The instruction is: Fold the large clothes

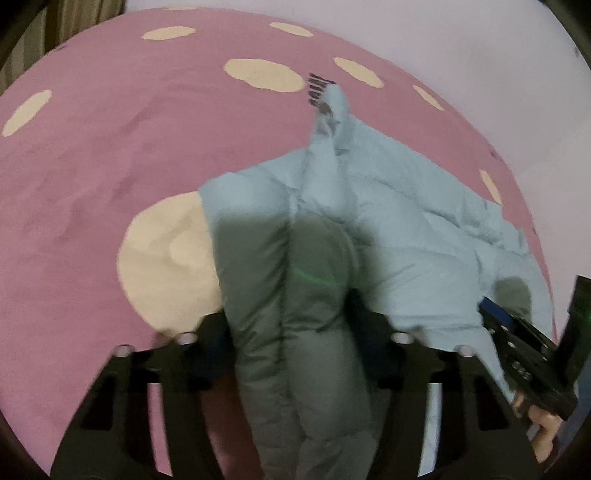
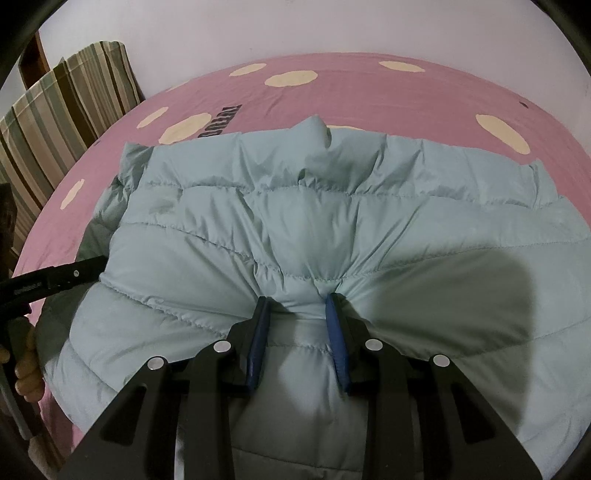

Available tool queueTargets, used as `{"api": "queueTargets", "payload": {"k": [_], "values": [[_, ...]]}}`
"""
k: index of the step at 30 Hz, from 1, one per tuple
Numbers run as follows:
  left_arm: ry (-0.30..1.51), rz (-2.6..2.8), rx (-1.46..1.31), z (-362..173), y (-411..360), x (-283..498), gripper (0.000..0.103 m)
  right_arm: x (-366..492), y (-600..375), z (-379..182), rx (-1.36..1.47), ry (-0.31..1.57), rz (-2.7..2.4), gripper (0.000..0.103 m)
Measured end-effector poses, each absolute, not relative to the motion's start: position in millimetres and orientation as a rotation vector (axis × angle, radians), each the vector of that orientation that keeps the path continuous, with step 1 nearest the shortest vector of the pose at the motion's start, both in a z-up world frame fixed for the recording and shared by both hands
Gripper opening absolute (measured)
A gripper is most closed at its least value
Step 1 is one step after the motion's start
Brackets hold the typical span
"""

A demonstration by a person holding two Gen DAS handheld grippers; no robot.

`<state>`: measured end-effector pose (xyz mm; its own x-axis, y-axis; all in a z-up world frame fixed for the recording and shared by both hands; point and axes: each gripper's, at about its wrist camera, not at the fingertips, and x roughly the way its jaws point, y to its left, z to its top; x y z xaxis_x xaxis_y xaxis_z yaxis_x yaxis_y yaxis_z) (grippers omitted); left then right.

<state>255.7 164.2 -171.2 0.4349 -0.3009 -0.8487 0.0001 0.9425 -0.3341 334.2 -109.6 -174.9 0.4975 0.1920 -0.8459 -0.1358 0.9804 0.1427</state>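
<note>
A light blue quilted puffer jacket lies on a pink bed with cream spots. My right gripper is shut on a bunched fold of the jacket near its front edge, blue pads pressing either side. In the left wrist view my left gripper is shut on a thick fold of the same jacket, which fills the gap between the fingers and hides the pads. A sleeve or hem corner points away across the bed. The right gripper shows at the lower right.
Striped pillows lean against the wall at the bed's far left. A pale wall runs behind the bed. Dark lettering is printed on the sheet beyond the jacket. The left gripper's arm shows at the left edge.
</note>
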Motion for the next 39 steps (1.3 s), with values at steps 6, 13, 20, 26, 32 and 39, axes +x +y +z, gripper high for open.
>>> {"api": "queueTargets", "payload": {"k": [6,13,20,26,32,39], "values": [[1.08,-0.228,-0.313,-152,155,252,0.013,334,-108,-176,0.042,1.019,0.188,0.032],[0.966,-0.285,-0.302,-89,136,235,0.01,329,-103,-177,0.033,1.009,0.179,0.032],[0.896,-0.333,-0.209,-40,85,224,0.01,325,-113,-167,0.088,0.986,0.204,0.032],[0.885,-0.348,-0.15,-20,39,221,0.01,306,-150,-132,0.152,0.919,0.197,0.034],[0.871,-0.381,-0.047,-9,-27,216,0.01,280,-205,-108,0.186,0.879,0.137,0.034],[0.915,-0.426,0.045,-32,-121,226,0.01,244,-276,-98,0.236,0.84,0.028,0.034]]}}
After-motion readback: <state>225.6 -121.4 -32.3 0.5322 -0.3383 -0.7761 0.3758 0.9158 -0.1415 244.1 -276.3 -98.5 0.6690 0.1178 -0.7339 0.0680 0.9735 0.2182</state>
